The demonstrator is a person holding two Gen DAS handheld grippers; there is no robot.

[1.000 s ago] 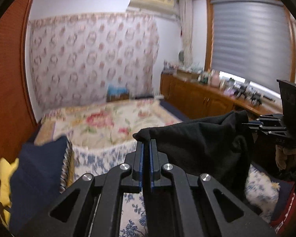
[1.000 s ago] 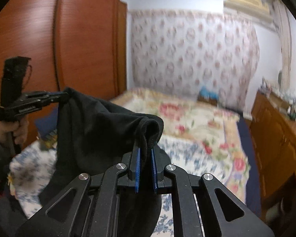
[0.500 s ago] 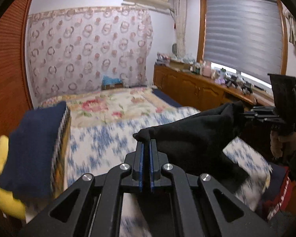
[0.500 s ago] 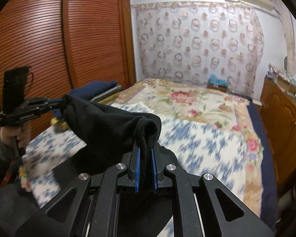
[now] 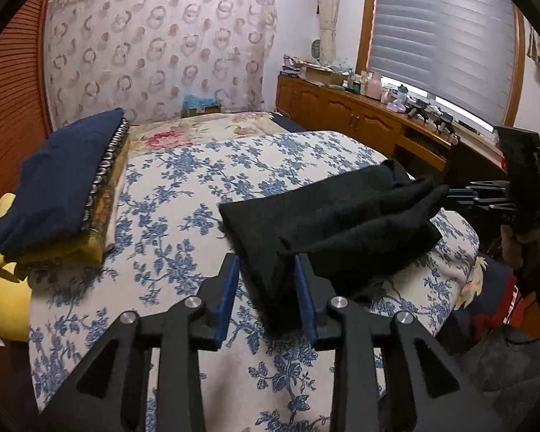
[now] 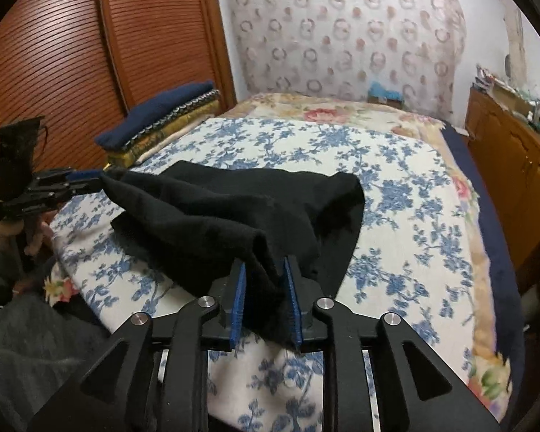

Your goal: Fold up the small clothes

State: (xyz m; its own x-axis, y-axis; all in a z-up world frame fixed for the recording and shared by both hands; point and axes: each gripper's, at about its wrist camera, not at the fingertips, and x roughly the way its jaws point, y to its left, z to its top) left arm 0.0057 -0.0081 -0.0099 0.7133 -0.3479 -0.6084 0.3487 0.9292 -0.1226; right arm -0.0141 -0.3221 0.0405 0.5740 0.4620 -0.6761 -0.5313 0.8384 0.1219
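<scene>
The black cloth (image 5: 327, 212) is lying on the bed (image 5: 183, 187), sagging soft and light between each wide-open hand-held gripper (image 5: 266, 288) (image 6: 264, 297) (corners looking like the best hold).

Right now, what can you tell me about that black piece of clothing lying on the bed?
The black garment is soft, matte, fleece-like fabric, folded over itself in loose layers with wrinkled ridges. It lies on the blue-flowered bedspread near the bed's foot. One end sits between the open fingers of the left gripper, the other between the open fingers of the right gripper; whether the pads touch the cloth is hard to tell. What kind of clothing it is cannot be told.
</scene>
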